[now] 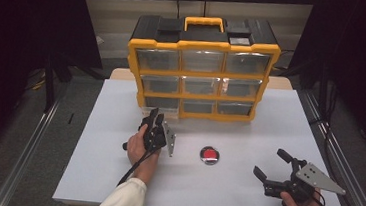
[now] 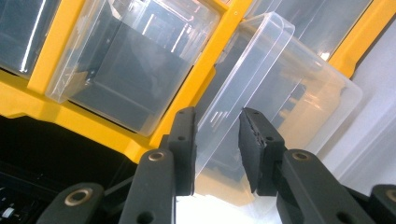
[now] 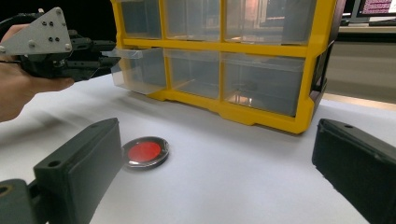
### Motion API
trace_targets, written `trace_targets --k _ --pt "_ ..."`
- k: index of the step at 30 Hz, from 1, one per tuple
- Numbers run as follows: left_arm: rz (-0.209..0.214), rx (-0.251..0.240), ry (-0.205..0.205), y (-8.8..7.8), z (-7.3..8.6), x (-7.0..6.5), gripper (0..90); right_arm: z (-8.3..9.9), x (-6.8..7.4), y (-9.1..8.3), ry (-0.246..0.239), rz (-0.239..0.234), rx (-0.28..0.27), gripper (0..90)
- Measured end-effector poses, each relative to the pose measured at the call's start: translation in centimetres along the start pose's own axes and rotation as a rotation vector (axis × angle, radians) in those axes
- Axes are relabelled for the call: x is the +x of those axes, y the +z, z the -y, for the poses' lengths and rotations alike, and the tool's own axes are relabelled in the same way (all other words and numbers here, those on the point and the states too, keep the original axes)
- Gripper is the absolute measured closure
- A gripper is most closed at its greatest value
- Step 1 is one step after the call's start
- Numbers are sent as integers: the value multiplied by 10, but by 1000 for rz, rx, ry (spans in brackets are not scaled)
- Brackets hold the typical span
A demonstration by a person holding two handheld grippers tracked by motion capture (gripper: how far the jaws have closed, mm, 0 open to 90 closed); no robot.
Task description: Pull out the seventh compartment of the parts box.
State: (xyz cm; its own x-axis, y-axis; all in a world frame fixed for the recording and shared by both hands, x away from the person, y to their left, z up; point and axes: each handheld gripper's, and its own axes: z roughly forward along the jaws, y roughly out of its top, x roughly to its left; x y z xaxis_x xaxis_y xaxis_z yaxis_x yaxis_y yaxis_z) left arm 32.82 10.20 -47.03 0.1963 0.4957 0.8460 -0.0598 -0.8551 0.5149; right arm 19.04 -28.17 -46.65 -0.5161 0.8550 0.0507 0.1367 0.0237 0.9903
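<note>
A yellow and black organizer (image 1: 205, 45) with clear drawers stands at the back of the white table (image 1: 268, 135). Its bottom-left drawer (image 1: 160, 112) is pulled partly out. My left gripper (image 1: 156, 115) is shut on that drawer's front lip; in the left gripper view the clear drawer (image 2: 280, 88) runs between the two jaws of the left gripper (image 2: 217, 126). My right gripper (image 1: 269, 162) stands open near the front right with nothing between its jaws. A round tin with a red disc (image 1: 209, 155) lies between the two hands, and in the right gripper view the red disc (image 3: 145, 151) sits just beyond the left jaw.
The organizer's other drawers (image 3: 261, 84) are pushed in. Dark stands and metal rails flank the table (image 1: 32, 140). Bare white tabletop lies between the disc and my right gripper.
</note>
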Motion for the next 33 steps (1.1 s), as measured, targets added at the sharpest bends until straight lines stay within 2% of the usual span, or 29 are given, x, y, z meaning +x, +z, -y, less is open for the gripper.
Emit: trace_targets --k 2,9,14,18,28,30,33 --pt "-1 -12 3 0 0 0 675 0 0 0 -2 1 1 15" --pt "6 3 10 -3 0 0 674 0 0 0 0 0 -3 14" --pt "8 -8 -18 -4 0 -2 673 0 0 0 -1 4 0 14" --pt "6 -14 5 -5 -1 -1 672 0 0 0 -1 4 1 14" --pt "10 -13 -24 -7 0 -2 671 0 0 0 -3 3 2 14" --pt "9 -10 -10 -8 0 -1 671 0 0 0 -3 2 2 14" --pt "9 -9 -23 -8 0 -2 671 0 0 0 -3 3 2 14"
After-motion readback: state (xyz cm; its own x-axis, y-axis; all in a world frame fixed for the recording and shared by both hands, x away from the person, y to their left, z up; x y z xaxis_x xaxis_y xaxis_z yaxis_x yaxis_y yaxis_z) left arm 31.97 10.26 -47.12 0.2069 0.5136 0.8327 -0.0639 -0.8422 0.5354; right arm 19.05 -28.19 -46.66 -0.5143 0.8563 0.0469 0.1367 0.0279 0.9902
